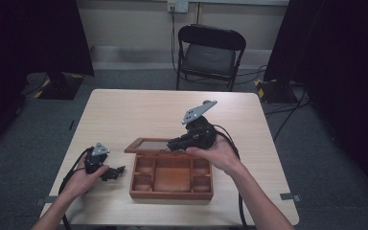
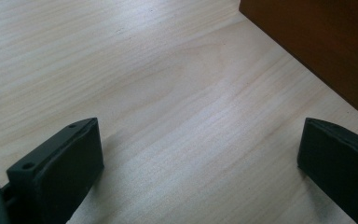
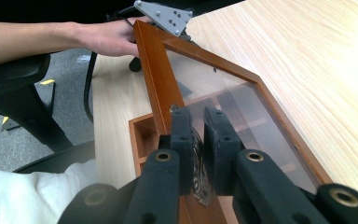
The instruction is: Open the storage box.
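Note:
A brown wooden box (image 1: 171, 194) with several compartments stands near the table's front edge. Its glass-paned lid (image 1: 148, 145) is tilted up and back. My right gripper (image 1: 174, 143) is shut on the lid's wooden frame; in the right gripper view the two jaws (image 3: 197, 126) pinch the frame edge (image 3: 156, 79) beside the glass pane (image 3: 233, 107), with a small metal fitting between them. My left gripper (image 1: 117, 171) rests on the table left of the box, open. In the left gripper view its jaws (image 2: 200, 149) stand wide apart over bare wood, the box's side (image 2: 317, 42) ahead to the right.
The light wooden table (image 1: 139, 110) has free room behind and left of the box. A black folding chair (image 1: 210, 52) stands beyond the far edge. Cables lie on the floor at the right. A dark office chair (image 3: 18, 93) sits at the person's side.

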Tool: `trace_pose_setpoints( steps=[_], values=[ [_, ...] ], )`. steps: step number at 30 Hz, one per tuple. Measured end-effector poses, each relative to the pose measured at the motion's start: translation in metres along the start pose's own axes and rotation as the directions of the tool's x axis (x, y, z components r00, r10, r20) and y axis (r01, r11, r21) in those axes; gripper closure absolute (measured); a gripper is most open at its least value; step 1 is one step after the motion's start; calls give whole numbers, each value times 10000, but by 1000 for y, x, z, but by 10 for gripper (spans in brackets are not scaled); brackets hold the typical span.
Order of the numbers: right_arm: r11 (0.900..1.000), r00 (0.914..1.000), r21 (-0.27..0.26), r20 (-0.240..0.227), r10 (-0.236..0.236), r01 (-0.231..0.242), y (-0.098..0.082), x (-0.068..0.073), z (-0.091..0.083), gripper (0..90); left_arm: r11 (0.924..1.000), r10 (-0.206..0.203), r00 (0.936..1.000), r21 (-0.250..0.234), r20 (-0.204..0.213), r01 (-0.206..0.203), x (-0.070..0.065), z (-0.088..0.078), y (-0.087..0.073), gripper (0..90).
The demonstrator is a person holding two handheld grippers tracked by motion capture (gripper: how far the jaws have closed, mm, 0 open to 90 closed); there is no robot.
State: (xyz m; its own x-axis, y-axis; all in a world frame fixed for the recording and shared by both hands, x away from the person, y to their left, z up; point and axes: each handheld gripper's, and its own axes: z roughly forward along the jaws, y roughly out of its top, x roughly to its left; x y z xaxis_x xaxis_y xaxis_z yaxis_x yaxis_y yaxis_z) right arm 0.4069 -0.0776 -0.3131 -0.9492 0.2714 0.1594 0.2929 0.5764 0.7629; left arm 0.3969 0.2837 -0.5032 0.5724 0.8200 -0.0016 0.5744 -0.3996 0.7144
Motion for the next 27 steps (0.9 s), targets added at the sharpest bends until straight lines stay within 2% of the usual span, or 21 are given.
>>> trace_pose_setpoints(
  steps=[27],
  values=[
    [9999, 9999, -23, 98, 100, -100, 8, -5, -3, 832, 10000, 14, 10000, 14, -1, -14, 0, 0, 0, 0]
  ],
)
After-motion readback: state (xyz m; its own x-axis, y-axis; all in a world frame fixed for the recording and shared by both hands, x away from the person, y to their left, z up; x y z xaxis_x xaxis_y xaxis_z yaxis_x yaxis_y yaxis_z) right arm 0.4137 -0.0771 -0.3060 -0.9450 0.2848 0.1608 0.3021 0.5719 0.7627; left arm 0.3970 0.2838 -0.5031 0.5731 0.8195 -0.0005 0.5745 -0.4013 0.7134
